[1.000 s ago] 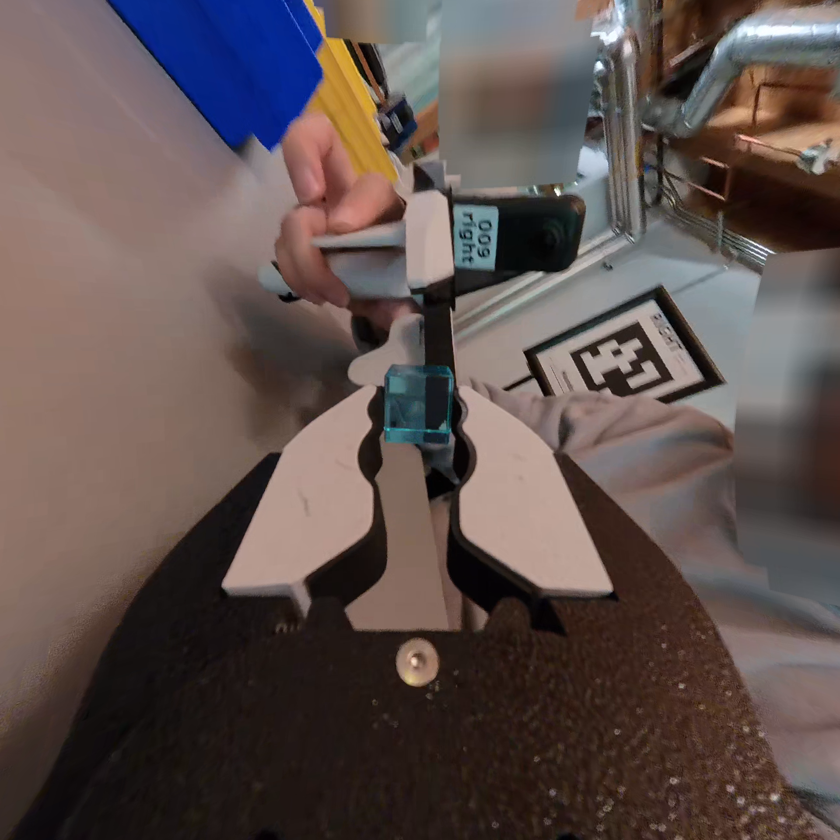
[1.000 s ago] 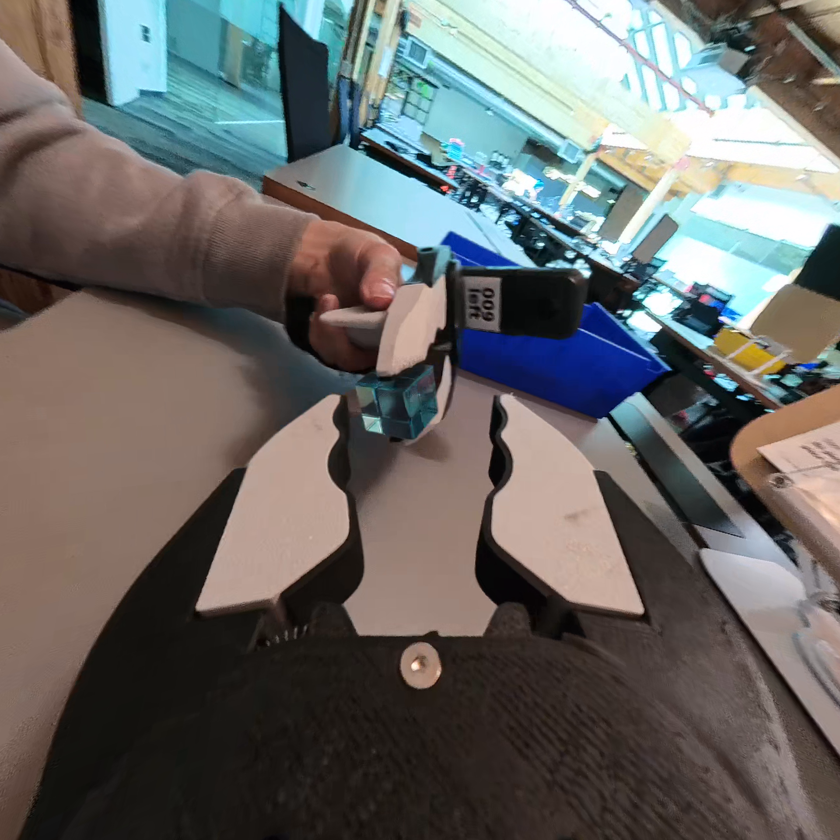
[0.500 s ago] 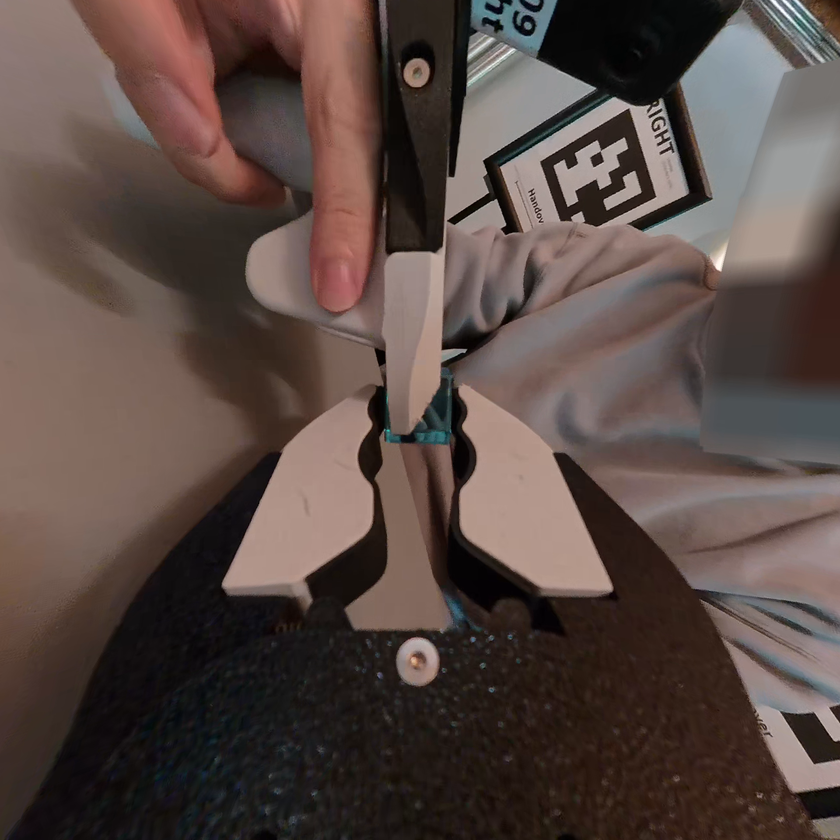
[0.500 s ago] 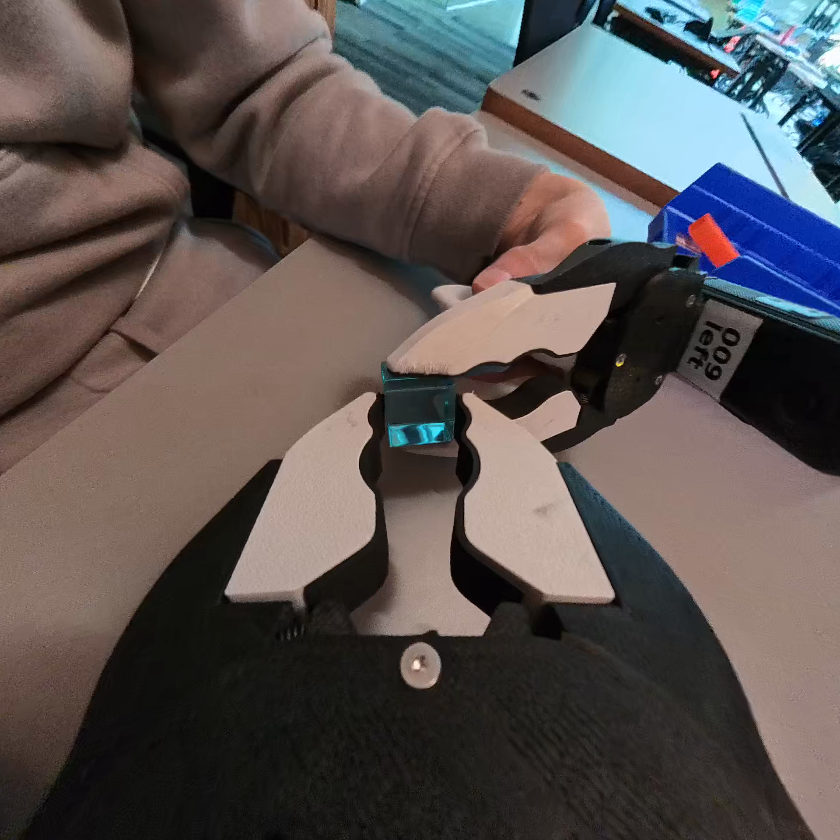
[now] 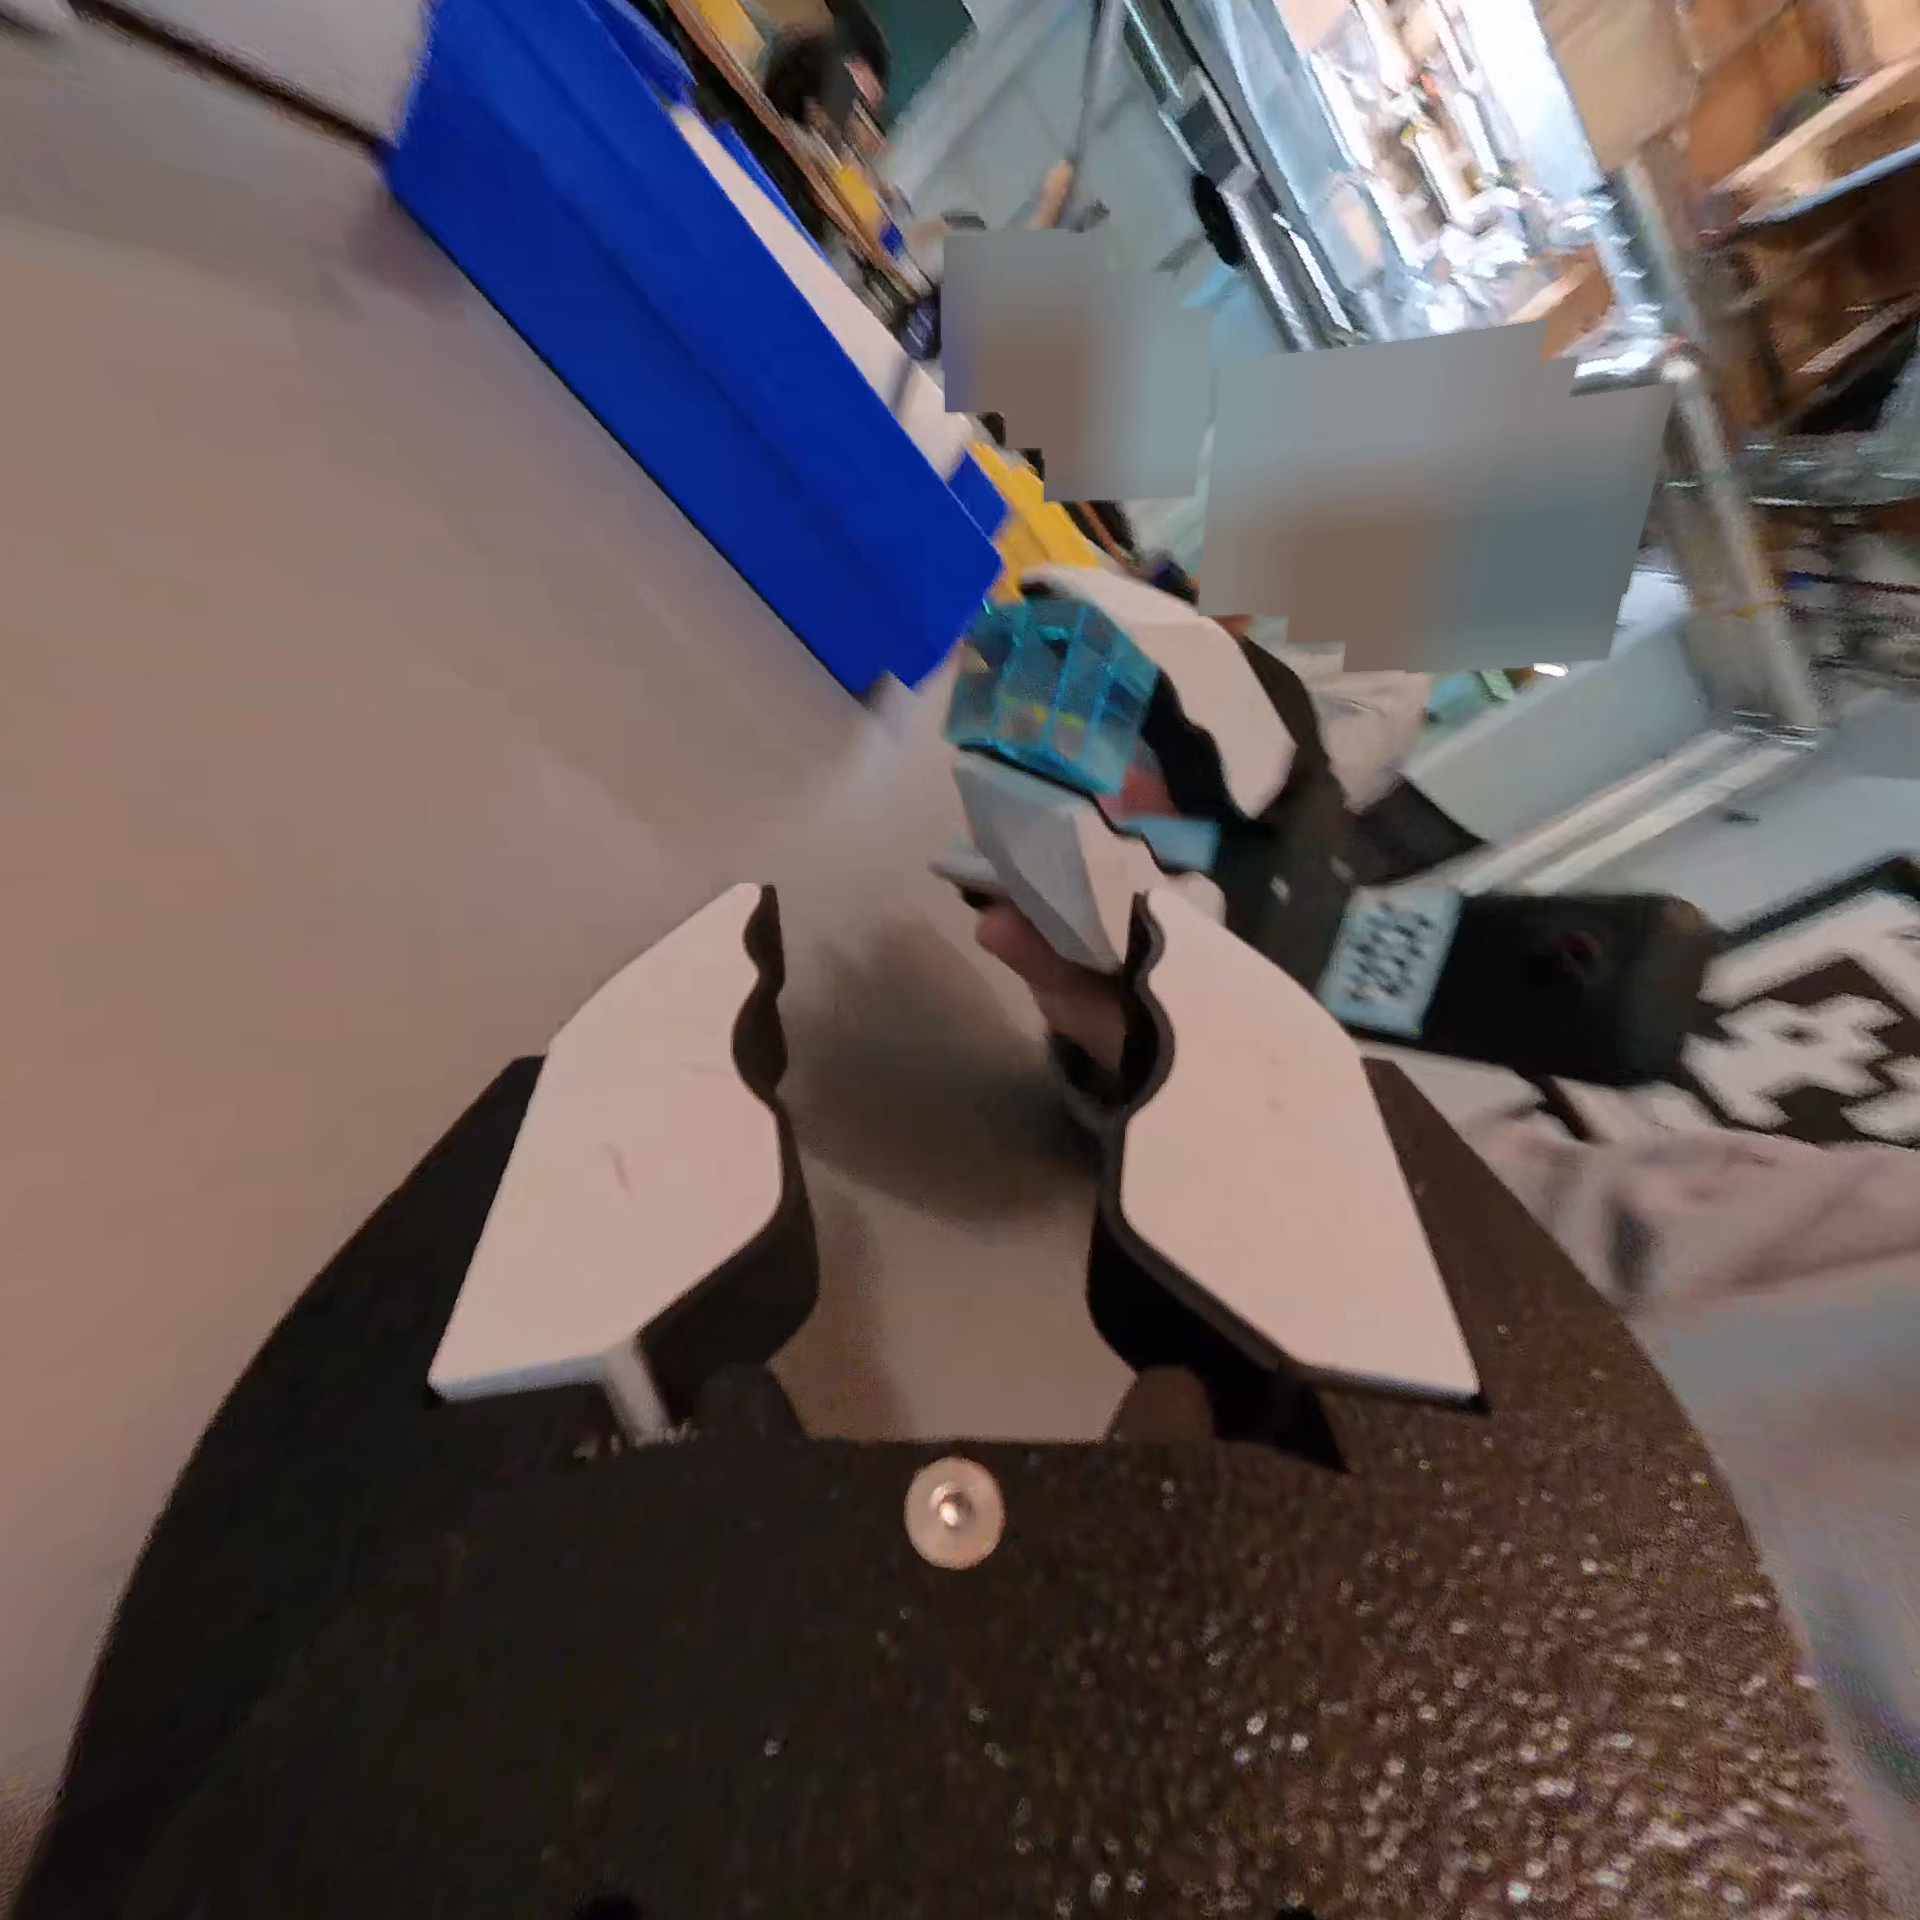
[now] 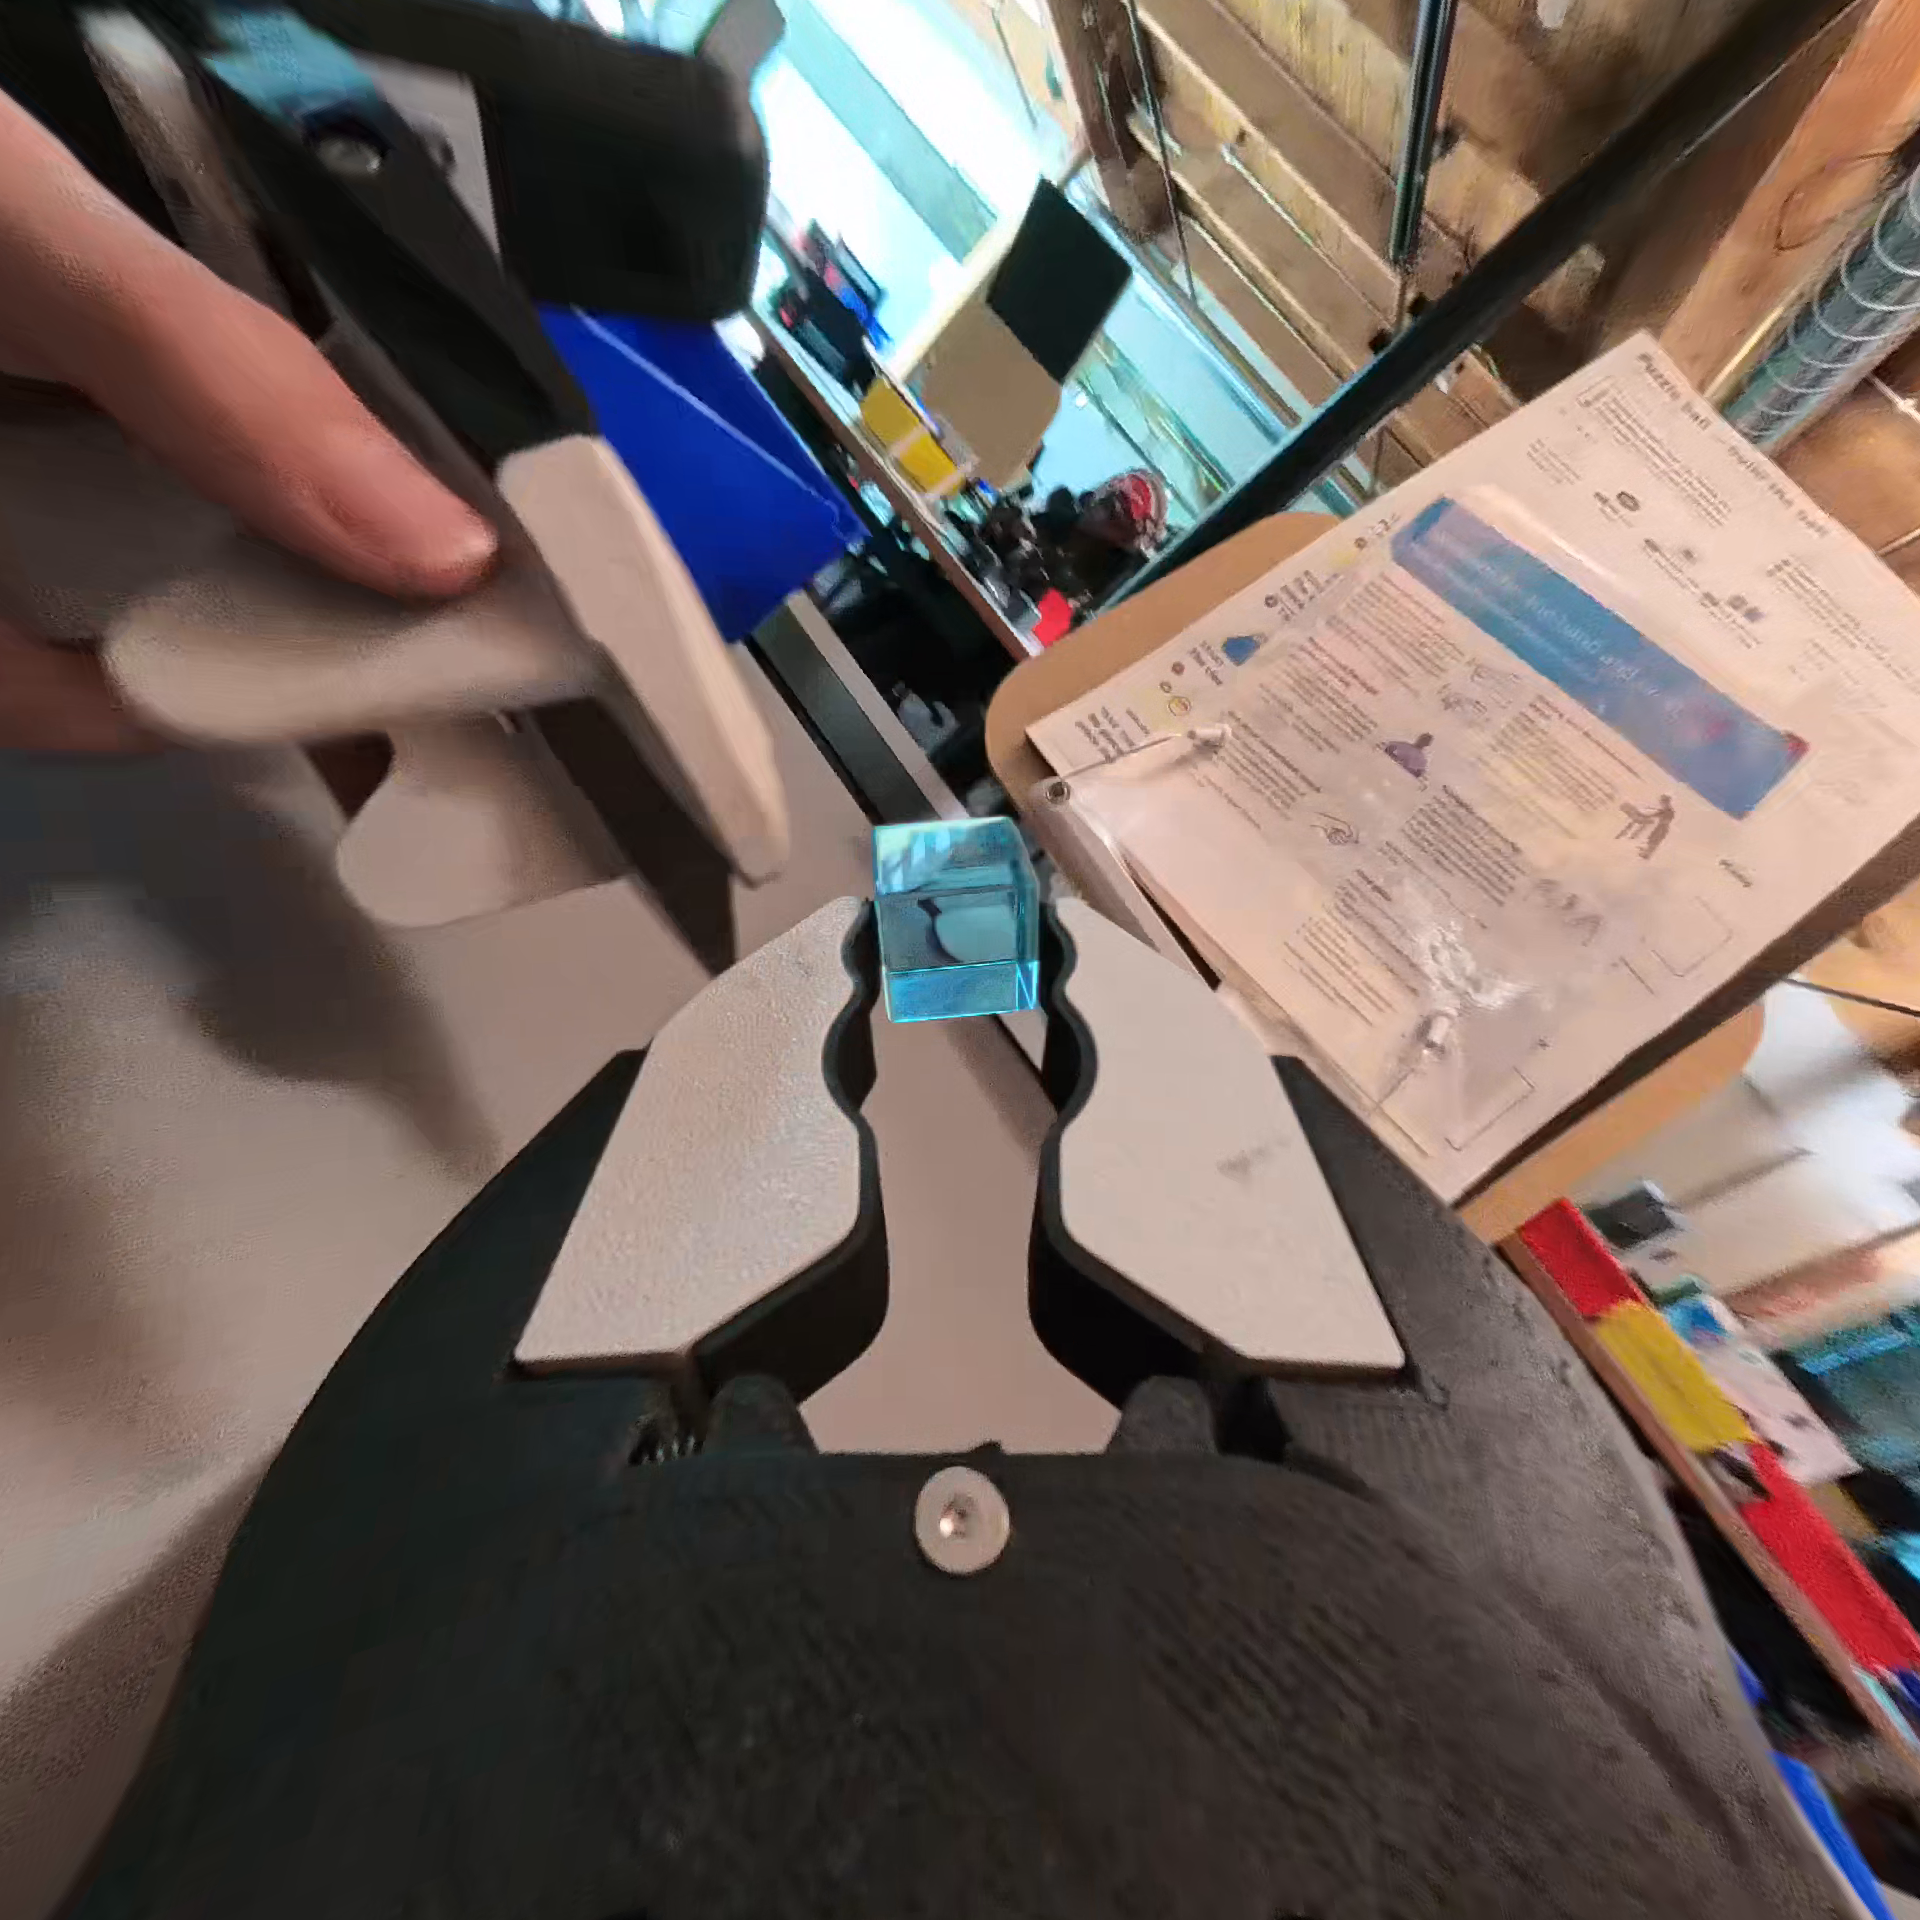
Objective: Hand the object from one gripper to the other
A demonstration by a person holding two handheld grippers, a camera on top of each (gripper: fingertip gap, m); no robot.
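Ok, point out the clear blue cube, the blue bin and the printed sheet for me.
clear blue cube (image 6: pixel 956 925): right wrist view, front face, between the right tongs' tips.
blue bin (image 5: pixel 665 343): left wrist view, side wall.
printed sheet (image 6: pixel 1475 790): right wrist view, middle of the page.

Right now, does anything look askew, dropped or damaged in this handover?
Nothing stands out. The cube sits squarely between the right gripper fingertips, intact. The left gripper is open, empty and clear of it.

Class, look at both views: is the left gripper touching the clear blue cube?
Apart. In the left wrist view, the left gripper is open and empty; the cube sits beyond it, clamped in the right gripper.
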